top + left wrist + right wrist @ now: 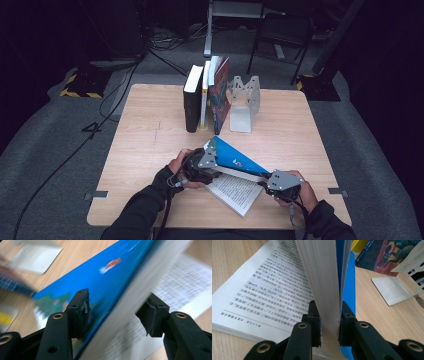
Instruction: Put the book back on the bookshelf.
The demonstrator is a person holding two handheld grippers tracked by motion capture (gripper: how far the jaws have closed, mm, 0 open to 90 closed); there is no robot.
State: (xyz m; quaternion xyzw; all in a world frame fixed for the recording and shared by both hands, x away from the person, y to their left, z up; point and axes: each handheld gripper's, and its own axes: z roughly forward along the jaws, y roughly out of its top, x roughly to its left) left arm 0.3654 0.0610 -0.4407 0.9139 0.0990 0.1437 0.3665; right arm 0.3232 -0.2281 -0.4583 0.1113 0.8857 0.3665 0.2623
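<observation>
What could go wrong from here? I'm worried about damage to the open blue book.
The right gripper pinches the lifted half of the blue book only near its corner, so the pages may bend or crease. The left gripper has just one of its fingers on the cover, with a gap at the other, so that half could slip and slap shut.

Left claw [212, 152] jaws parted, right claw [264, 181] jaws clamped together, both forearms low, hands close
</observation>
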